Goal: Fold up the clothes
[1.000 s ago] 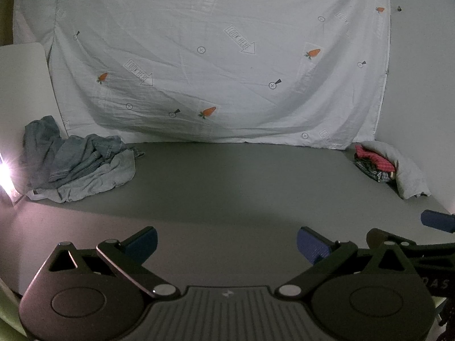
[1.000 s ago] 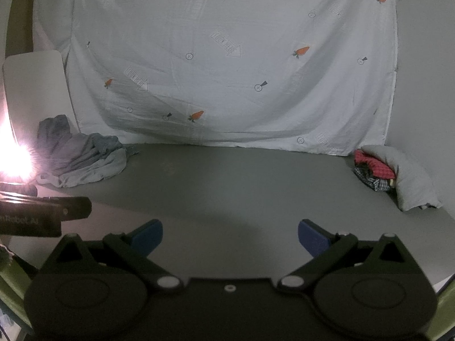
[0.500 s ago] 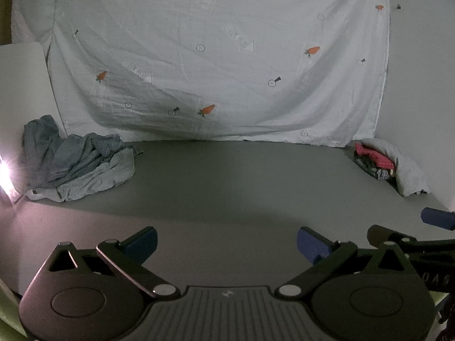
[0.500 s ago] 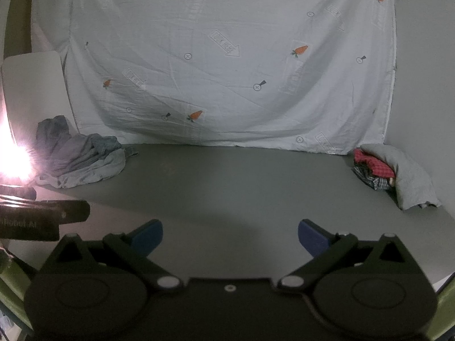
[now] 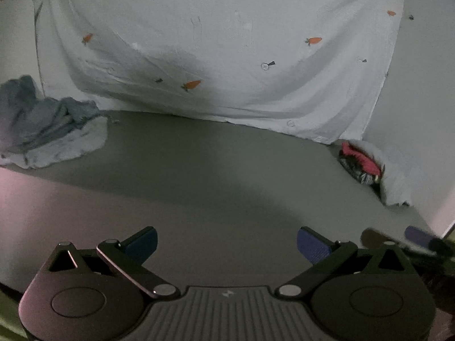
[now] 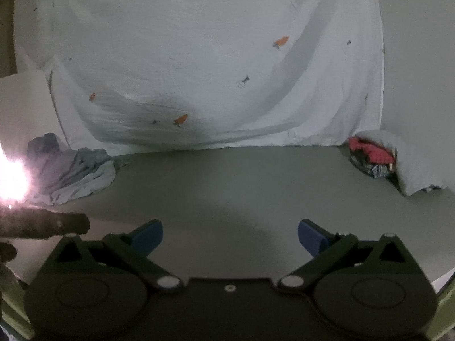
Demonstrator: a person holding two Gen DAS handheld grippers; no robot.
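Both grippers hover low over the grey table (image 5: 227,176), side by side, pointing at the hung sheet (image 5: 227,56). Left gripper (image 5: 226,244): fingers spread wide, nothing between them. Right gripper (image 6: 230,236): likewise spread and empty. Clothes lie in two places, both at the far edge against the sheet: a crumpled blue heap (image 5: 51,130) far left, and a smaller bundle (image 6: 378,159) far right, red and checked cloth under a pale piece. Table between them is bare. Key relation: the heap lies ahead and left of both grippers, well apart, nearer the left one; the bundle is nearer the right one. The heap spreads roughly left to right along the back edge. Neither pile looks neatly folded; the stage cannot be settled from this.
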